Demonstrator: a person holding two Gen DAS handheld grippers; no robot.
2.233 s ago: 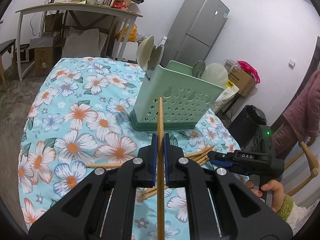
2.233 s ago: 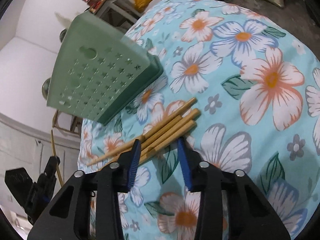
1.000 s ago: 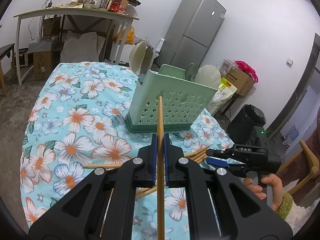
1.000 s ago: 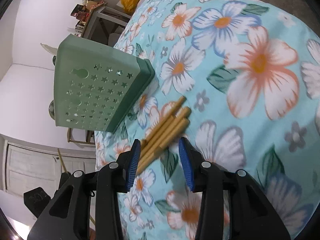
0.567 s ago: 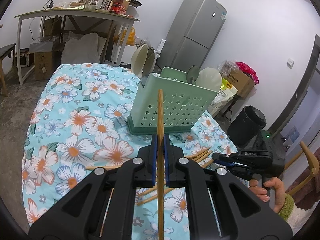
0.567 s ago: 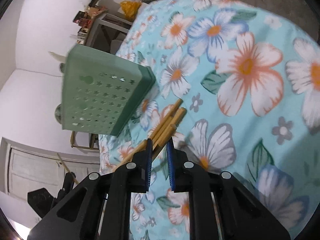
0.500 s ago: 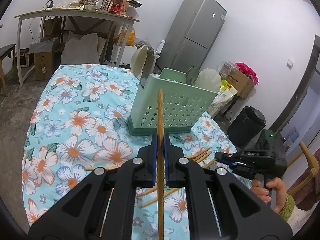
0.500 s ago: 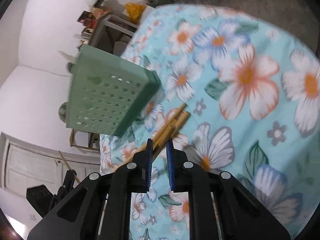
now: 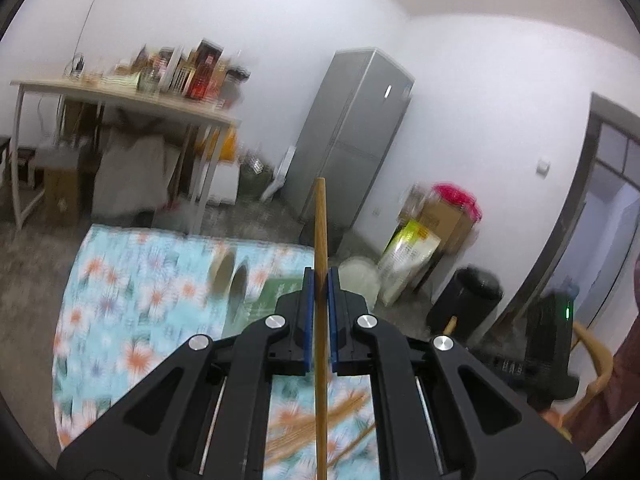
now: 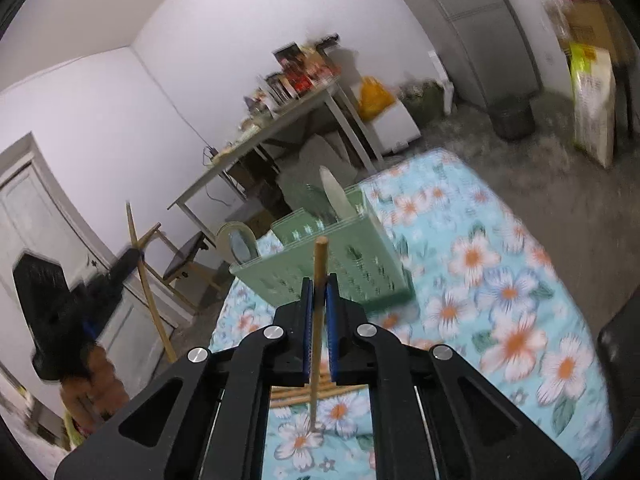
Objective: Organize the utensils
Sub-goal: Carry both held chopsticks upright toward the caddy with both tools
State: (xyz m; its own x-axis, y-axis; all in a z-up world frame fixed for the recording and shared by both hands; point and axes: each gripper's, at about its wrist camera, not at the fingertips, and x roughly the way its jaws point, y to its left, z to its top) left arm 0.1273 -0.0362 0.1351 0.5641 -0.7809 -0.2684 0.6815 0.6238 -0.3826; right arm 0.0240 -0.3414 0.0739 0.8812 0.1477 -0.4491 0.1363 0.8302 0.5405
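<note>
My left gripper [image 9: 319, 280] is shut on a wooden chopstick [image 9: 321, 224] that stands upright between the pads, above the table. My right gripper [image 10: 319, 284] is shut on another wooden chopstick [image 10: 319, 264], also upright. The green perforated utensil holder [image 10: 352, 268] stands on the floral tablecloth just beyond the right gripper, with spoons [image 10: 240, 240] and a ladle in it. In the left wrist view the holder [image 9: 276, 292] is mostly hidden behind the left gripper. Several loose chopsticks [image 10: 296, 394] lie on the cloth under the right gripper.
The floral tablecloth [image 10: 500, 280] covers the table. A grey fridge [image 9: 352, 136], a cluttered side table [image 9: 120, 96], a black bin [image 9: 468, 300] and boxes stand beyond. The left gripper with its chopstick [image 10: 148, 292] shows at the left of the right wrist view.
My right gripper closed on a chopstick from the pile and lifted it upright. My left gripper rose with its chopstick, tilting the view up; both views are blurred from motion.
</note>
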